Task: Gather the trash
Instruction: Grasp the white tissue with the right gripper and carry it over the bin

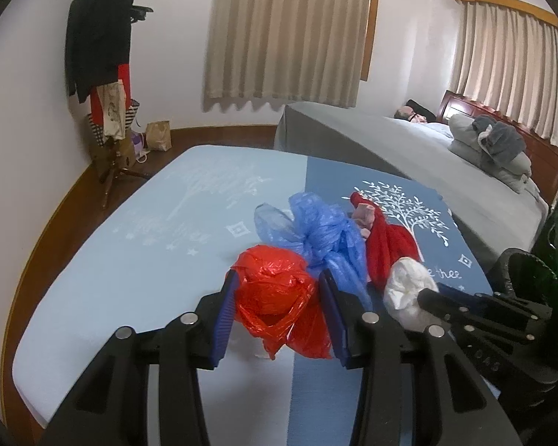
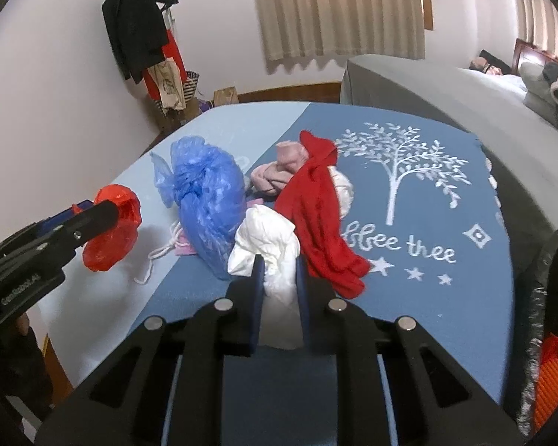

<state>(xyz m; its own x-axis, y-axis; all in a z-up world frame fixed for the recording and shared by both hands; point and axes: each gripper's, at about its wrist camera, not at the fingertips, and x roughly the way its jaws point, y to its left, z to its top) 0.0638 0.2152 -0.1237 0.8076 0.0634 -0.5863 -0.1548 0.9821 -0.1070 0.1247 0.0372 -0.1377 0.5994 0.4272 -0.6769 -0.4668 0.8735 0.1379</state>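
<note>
My left gripper (image 1: 279,286) is shut on a crumpled red plastic bag (image 1: 279,297), held just above the blue bed cover (image 1: 130,245); the bag also shows in the right wrist view (image 2: 111,223). My right gripper (image 2: 279,264) is shut on a white crumpled bag (image 2: 268,245), also seen in the left wrist view (image 1: 405,286). A blue plastic bag (image 2: 204,193) lies on the cover between them. A red cloth (image 2: 316,208) and pink cloths (image 2: 279,171) lie behind it.
A black trash bag (image 2: 547,297) with orange inside stands at the right edge. A second bed (image 1: 427,156) with grey bedding lies to the right, a coat rack (image 1: 100,55) and paper bags at the far wall. White string (image 2: 156,256) lies on the cover.
</note>
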